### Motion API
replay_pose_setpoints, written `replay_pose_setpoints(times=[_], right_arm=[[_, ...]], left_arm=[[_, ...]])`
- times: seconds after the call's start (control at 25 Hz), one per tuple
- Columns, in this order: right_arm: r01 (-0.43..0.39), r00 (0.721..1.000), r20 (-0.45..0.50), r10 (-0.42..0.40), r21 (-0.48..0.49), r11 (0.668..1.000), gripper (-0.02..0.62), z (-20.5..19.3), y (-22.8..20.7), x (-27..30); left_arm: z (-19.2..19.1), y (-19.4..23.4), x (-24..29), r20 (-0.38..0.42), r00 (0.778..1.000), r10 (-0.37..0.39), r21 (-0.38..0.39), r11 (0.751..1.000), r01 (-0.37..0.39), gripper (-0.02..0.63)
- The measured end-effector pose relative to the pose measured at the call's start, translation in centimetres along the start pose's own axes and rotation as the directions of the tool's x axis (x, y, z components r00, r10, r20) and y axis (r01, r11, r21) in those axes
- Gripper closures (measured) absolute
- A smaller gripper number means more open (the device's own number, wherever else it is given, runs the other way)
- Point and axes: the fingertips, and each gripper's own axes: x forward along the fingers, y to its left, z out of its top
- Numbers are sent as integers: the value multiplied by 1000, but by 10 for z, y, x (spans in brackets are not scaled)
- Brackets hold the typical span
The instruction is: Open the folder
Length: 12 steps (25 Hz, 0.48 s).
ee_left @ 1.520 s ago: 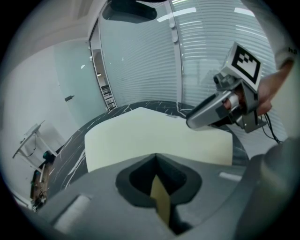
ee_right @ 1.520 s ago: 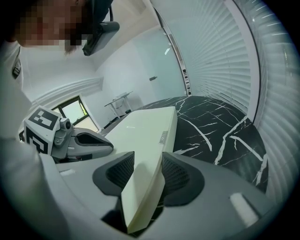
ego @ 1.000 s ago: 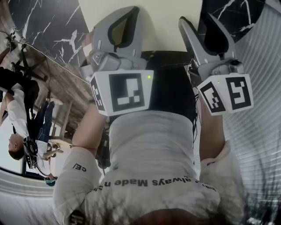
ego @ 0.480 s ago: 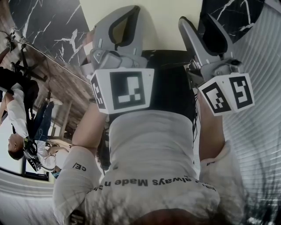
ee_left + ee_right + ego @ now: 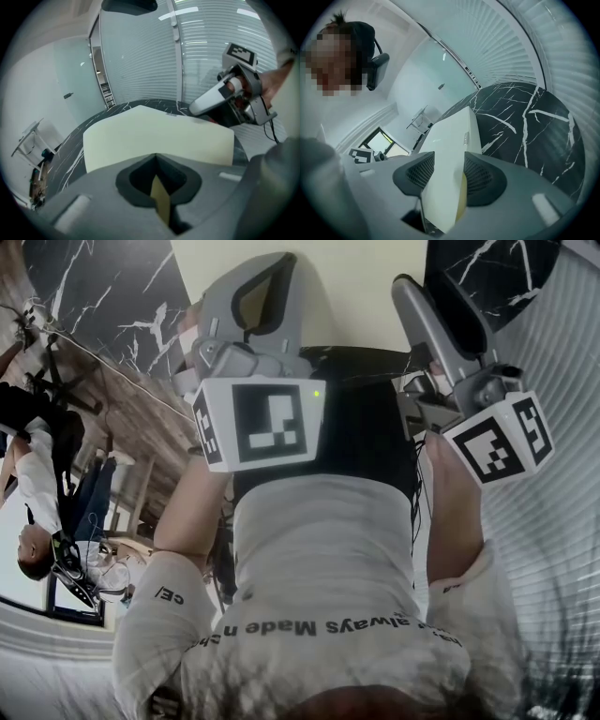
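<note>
Right gripper view: folder [image 5: 449, 140] between jaws

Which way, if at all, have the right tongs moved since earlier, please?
Yes: right tongs rolled and shifted toward the blinds; jaws just closing on the folder between them.

Bright, even indoor light, strongest at the slatted blinds [image 5: 206, 56], streaked with glare. Pale folder [image 5: 450, 140] nearly washed out. Heavy fisheye bending and dark round corners in both gripper views; nearest foreground soft, out of focus; head view slightly grainy.
</note>
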Motion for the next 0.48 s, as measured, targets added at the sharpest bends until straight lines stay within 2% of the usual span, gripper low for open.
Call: replay_pose_setpoints(times=[0.36,0.48], right_arm=[[-37,999,12,37,12,999,413,9,9,-4],[-37,999,21,35,51,998,413,7,7,-6]], left_arm=[[0,-1,2,-22,1000,-4,1,1000,4,606],[0,0,2,-25,1000,-3,1,1000,3,606]])
